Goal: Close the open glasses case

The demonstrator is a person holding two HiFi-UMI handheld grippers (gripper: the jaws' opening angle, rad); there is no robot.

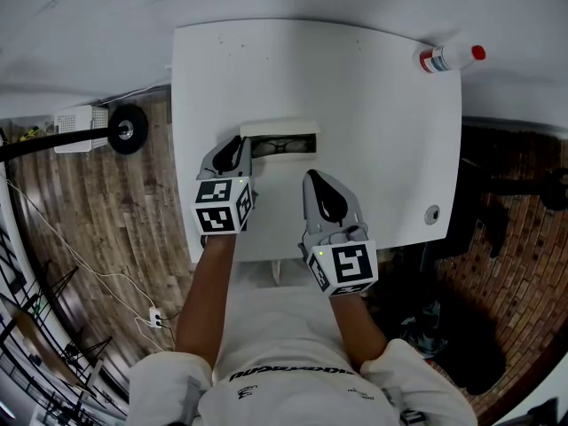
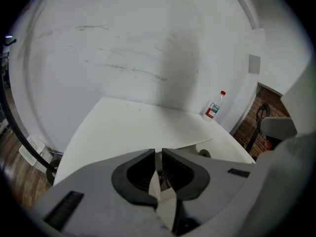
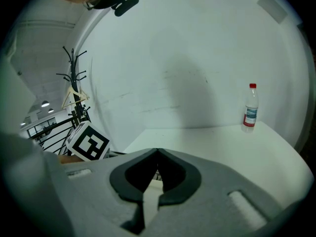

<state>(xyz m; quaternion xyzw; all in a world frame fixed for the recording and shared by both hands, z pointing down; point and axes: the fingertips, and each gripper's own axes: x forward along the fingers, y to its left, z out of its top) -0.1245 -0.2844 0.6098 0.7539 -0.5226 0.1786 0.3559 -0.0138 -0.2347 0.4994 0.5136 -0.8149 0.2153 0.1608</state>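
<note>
The open white glasses case (image 1: 280, 130) lies near the table's front edge with dark glasses (image 1: 273, 146) inside and its lid raised on the far side. My left gripper (image 1: 238, 142) is at the case's left end. In the left gripper view its jaws (image 2: 158, 154) stand a thin slit apart, and the lid's edge (image 2: 192, 143) runs rightward from that slit, so they look pinched on the lid. My right gripper (image 1: 312, 177) hovers just short of the case's right end, shut and holding nothing, its tips touching (image 3: 157, 152).
The white table (image 1: 373, 131) also carries a clear bottle with a red cap (image 1: 451, 57) at its far right corner and a round cable grommet (image 1: 432, 213) near the right edge. A lamp base (image 1: 127, 130) stands on the wooden floor to the left.
</note>
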